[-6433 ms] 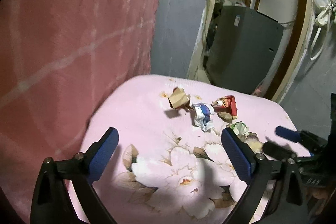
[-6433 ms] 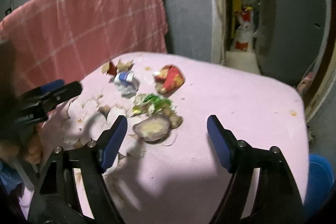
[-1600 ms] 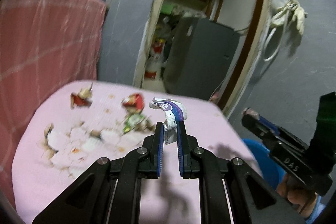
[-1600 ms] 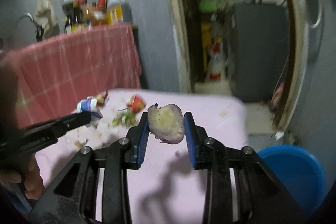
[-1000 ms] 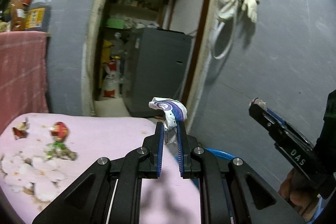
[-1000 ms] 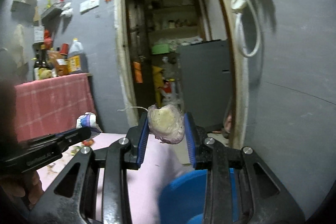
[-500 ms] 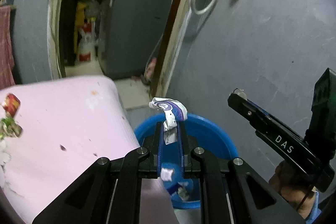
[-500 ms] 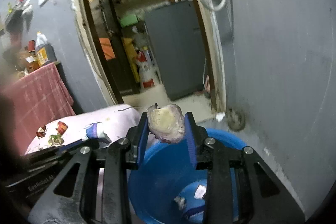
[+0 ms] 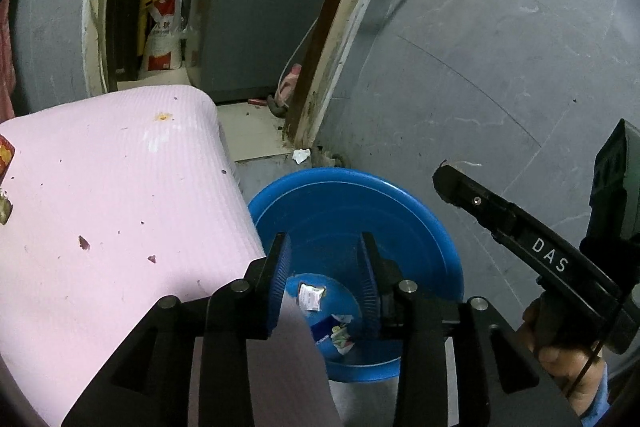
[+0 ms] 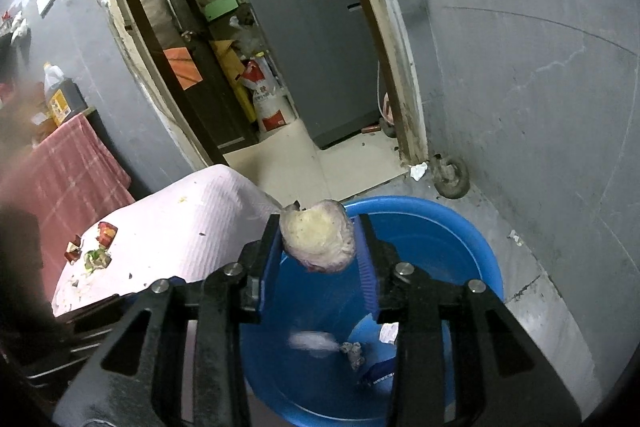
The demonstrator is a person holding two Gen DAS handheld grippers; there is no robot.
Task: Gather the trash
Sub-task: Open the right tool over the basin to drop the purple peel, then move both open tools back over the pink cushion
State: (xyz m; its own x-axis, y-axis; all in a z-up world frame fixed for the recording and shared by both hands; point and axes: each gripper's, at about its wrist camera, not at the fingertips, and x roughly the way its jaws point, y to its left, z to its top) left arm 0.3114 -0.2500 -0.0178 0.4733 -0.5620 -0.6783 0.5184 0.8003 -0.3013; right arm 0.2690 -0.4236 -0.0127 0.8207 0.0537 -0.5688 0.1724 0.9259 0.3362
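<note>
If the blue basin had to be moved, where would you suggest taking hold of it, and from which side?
Take the blue basin by its rim, coming from above on the side away from the pink-covered table. The bowl looks too wide for the jaws, but its thin wall should fit between them, and the table overlaps the opposite edge.

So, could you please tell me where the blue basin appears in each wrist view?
Left wrist view: the blue basin lies lower centre, right of the pink table.
Right wrist view: the basin fills the lower centre-right.
Shared landmark: the grey cabinet inside the doorway.
</note>
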